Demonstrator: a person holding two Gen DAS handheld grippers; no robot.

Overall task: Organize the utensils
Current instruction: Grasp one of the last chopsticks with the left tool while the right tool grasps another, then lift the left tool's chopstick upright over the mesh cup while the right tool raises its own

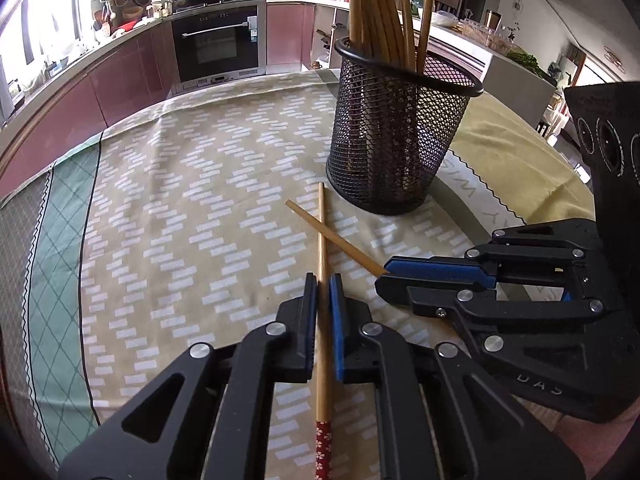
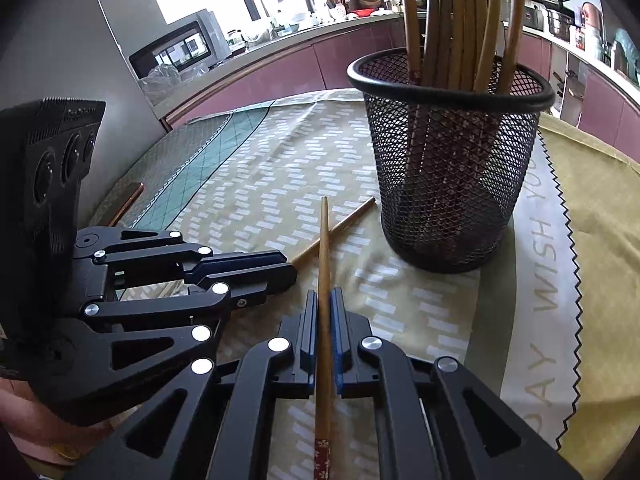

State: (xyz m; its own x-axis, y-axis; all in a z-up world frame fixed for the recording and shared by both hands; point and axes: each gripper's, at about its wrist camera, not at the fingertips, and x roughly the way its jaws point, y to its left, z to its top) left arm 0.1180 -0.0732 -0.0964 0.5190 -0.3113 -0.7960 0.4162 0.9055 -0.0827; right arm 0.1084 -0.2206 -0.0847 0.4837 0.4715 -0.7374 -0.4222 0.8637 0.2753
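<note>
While two bamboo chopsticks cross on the patterned tablecloth (image 1: 180, 184) just near the black mesh holder (image 1: 400, 132), the left gripper (image 1: 323, 292) clamps one chopstick (image 1: 322, 240) and the right gripper (image 2: 325, 308) clamps the other chopstick (image 2: 325, 240).

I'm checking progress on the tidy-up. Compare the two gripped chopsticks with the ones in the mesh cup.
The two gripped chopsticks slant low over the tablecloth, crossing each other; the chopsticks in the mesh cup stand upright. The two are each clamped by a tool; those in the cup are loose. All are tan wood.
</note>
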